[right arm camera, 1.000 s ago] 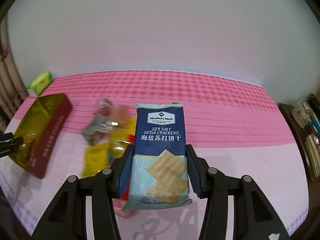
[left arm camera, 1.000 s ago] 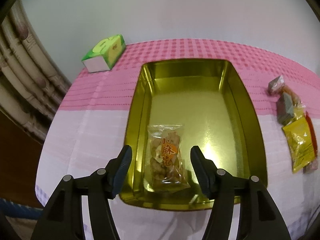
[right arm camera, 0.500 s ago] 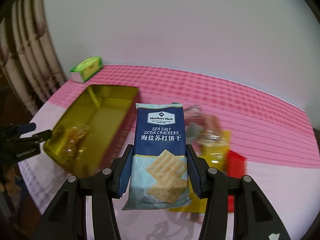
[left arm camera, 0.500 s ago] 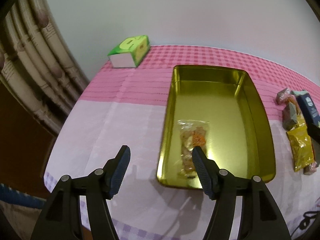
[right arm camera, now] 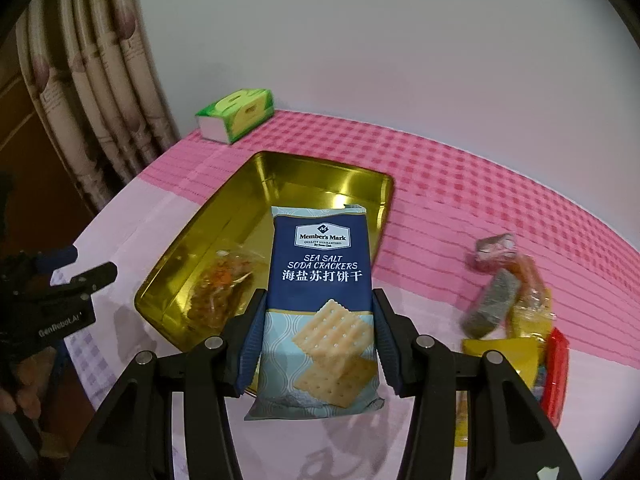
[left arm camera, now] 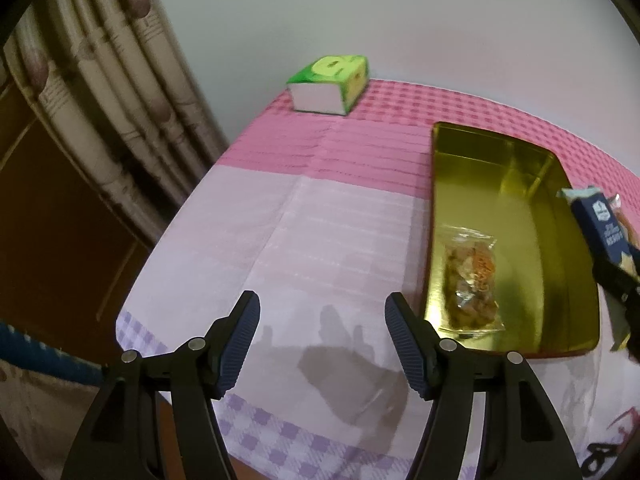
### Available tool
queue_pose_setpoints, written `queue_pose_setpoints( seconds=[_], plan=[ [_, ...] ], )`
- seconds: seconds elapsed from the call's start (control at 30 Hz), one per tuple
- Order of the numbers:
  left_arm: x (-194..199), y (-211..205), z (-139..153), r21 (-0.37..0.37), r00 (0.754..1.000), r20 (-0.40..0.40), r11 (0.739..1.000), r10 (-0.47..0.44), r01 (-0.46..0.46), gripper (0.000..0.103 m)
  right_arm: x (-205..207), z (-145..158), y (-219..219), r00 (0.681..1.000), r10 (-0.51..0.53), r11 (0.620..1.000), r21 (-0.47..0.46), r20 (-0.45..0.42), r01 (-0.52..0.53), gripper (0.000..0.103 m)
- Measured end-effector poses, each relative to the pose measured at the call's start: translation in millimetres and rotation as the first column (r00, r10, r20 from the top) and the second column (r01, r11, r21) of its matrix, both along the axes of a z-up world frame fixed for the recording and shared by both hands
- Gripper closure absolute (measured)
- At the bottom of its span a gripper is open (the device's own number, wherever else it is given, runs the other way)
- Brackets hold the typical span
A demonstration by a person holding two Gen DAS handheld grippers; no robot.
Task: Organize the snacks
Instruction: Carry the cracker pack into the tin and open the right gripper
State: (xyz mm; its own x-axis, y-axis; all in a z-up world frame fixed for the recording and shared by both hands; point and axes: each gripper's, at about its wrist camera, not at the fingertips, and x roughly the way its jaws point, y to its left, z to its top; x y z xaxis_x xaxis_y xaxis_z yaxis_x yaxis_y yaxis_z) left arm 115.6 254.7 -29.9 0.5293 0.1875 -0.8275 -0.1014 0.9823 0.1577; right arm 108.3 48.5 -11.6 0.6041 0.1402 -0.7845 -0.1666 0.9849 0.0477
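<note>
The right gripper (right arm camera: 318, 332) is clamped on a blue soda cracker pack (right arm camera: 320, 300), which is held upright between the two pads and raised over the near right part of the gold tray (right arm camera: 224, 216). In the left wrist view the same pack (left arm camera: 600, 224) is seen at the right edge, beside the tray's right wall.

The left gripper (left arm camera: 322, 344) is spread wide with nothing between its fingers; it is held above the pale part of the tablecloth (left arm camera: 320, 240), just left of the tray (left arm camera: 512, 152). In the right wrist view it (right arm camera: 76, 268) appears at the far left, near the tray's near corner.

One clear bag of brown snacks (left arm camera: 472, 280) is lying inside the tray, toward its near end.

A loose cluster of snack packets (right arm camera: 516, 308), yellow, red and grey among them, is noted on the cloth to the right of the tray, apart from it.

A green tissue box (left arm camera: 330, 84) is standing at the far left of the table, next to a curtain (left arm camera: 100, 80).
</note>
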Motion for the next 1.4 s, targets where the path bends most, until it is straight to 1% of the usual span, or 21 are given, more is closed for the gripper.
queue_pose_setpoints(
  seconds=[0.17,0.33,0.53,0.83,1.1,1.33,1.4],
  plan=[
    [2,5,-2,0.0,1.0,-0.005,1.0,0.026,-0.026,0.037,8,-7,15,1.0,0.022,1.0,-0.014,-0.014,-0.022,0.057],
    [3,9,-5,-0.008,0.999,-0.016,0.999,0.05,-0.05,0.036,19,-14,22,0.999,0.021,0.999,-0.023,-0.03,-0.022,0.057],
    [5,13,-8,-0.011,0.997,-0.025,0.998,0.068,-0.068,0.036,31,-25,36,0.998,0.037,0.997,-0.062,-0.053,-0.04,0.057],
    [7,16,-8,-0.029,0.998,-0.026,0.997,0.065,-0.066,0.036,46,-44,50,0.994,0.045,0.992,-0.111,-0.096,-0.055,0.057],
    [7,14,-9,-0.032,0.998,-0.029,0.998,0.057,-0.058,0.036,49,-56,53,0.989,0.049,0.992,-0.107,-0.143,-0.064,0.057],
    [7,12,-9,-0.033,0.998,-0.03,0.998,0.049,-0.05,0.035,52,-61,57,0.983,0.055,0.992,-0.102,-0.174,-0.074,0.056],
    [7,12,-9,-0.033,0.999,-0.029,0.998,0.045,-0.046,0.035,53,-64,57,0.98,0.056,0.992,-0.101,-0.19,-0.077,0.055]
  ],
)
